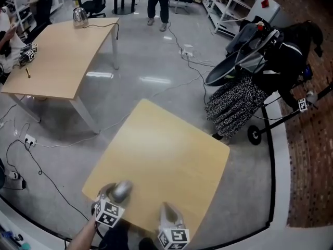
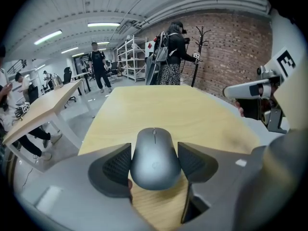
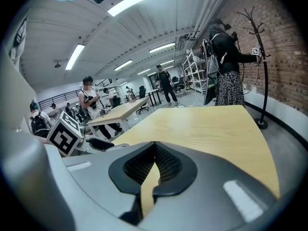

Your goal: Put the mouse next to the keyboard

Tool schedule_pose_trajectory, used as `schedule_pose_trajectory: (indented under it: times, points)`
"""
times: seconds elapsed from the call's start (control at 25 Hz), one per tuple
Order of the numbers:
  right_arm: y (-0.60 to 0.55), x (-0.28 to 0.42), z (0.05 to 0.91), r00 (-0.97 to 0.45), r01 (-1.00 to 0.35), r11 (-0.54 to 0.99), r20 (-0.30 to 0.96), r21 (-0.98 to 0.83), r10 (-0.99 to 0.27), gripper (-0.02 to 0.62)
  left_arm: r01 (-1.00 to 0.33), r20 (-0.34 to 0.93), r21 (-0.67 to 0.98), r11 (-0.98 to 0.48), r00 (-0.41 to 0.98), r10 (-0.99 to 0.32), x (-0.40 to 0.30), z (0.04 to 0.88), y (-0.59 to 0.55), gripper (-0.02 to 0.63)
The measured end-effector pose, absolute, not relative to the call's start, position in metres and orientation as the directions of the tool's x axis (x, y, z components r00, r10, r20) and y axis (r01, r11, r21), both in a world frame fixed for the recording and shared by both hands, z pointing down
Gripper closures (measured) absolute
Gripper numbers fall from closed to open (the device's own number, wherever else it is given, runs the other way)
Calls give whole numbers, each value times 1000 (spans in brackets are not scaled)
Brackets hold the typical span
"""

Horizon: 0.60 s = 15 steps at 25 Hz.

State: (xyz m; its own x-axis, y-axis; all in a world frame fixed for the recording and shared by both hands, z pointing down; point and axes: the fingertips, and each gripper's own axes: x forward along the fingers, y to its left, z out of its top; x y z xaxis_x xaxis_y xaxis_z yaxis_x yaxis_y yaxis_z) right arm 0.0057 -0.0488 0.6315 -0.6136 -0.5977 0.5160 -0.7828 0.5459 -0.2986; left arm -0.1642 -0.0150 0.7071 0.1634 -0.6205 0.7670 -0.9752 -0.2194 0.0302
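Left fingers: two dark ribbed pads pressed against the flanks of a grey computer mouse, which sits between them with its scroll wheel facing away from the camera. The left gripper thus stands wide, clamped on the mouse. Right fingers: pads drawn together with the tips touching and nothing between them, so the right gripper is closed and empty.

In the head view, the mouse hangs at the near left corner of the light wooden worktop. Whether it touches the surface cannot be told. The right gripper lies beside it at the near edge, close to the left one but apart from it. Each gripper carries its marker cube toward the person.

Beyond the worktop: a polished grey floor crossed by cables. A second wooden table stands to the far left and bears a shiny metal vessel. A coat rack hung with dark garments stands to the right, next to a brick wall. White shelving and a standing person are at the far end.
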Motion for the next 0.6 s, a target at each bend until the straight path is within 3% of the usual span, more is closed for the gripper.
schedule_pose_trajectory:
  times: [0.6]
  points:
    - [-32,73,613,-540,-840,466,512,-278,-668,581,-944,741,34,-330,245,-625,-93,686,-21,302]
